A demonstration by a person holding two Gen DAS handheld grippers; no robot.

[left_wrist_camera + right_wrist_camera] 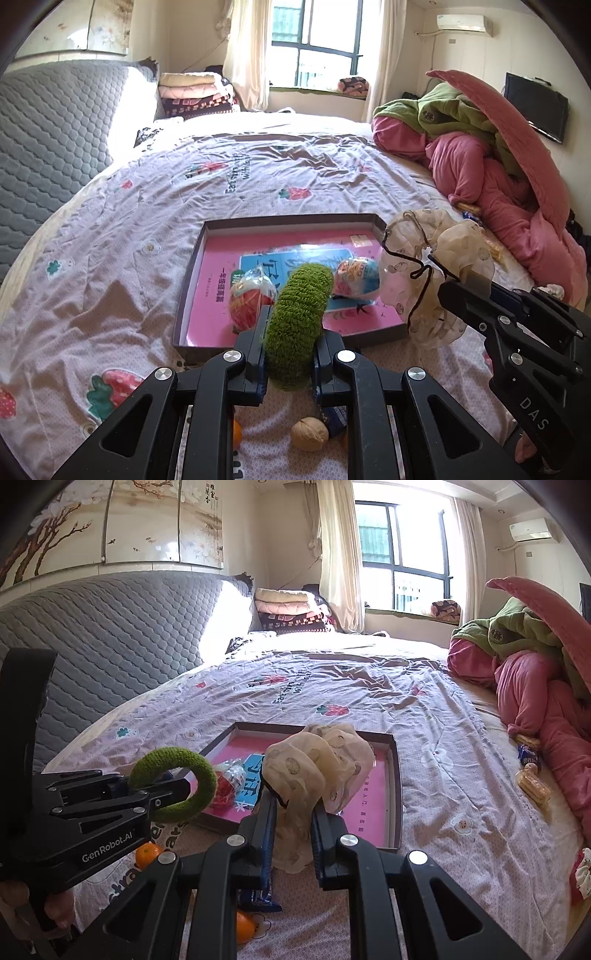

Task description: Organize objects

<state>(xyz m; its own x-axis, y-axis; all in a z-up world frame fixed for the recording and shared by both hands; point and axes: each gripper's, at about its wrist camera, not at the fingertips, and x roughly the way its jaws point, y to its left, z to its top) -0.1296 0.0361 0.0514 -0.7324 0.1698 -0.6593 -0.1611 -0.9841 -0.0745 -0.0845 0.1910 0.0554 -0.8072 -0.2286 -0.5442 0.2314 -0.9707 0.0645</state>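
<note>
- Cotton bedsheet (pixel 155 206), lilac with strawberry and flower prints, covers the bed; rumpled and soft, so anything set down can tilt or roll.
- Room: grey quilted headboard (pixel 110 627) on the left, window with cream curtains (pixel 402 550) at the far side, folded blankets (pixel 291 613) stacked at the far left corner of the bed, pink and green quilt heap (pixel 491 162) along the right edge.
- Shallow box (pixel 288 225) sits mid-bed near the front edge, pink book (pixel 218 291) flat inside, two wrapped toy balls (pixel 255 302) on the book.
- Right gripper (pixel 293 812) is clenched on a sheer beige scrunchie (pixel 321 764), held above the box's near edge.
- Left gripper (pixel 291 347) is clenched on a fuzzy green hair ring (pixel 301 310), held over the box's near left corner.
- Risk: the sheer fabric is pinched only at a fold; it could slip free, or drape and snag on the box wall at release.
- Risk: the two grippers are near each other; crossing paths over the box could knock one load loose.
- Risk: a ring dropped onto the balls may bounce out or shove them.
- Loose bits at the front edge of the bed: walnut (pixel 309 434), oranges (pixel 147 853), blue snack packet (pixel 258 899); more snacks (pixel 532 771) by the right edge, still unsorted.
</note>
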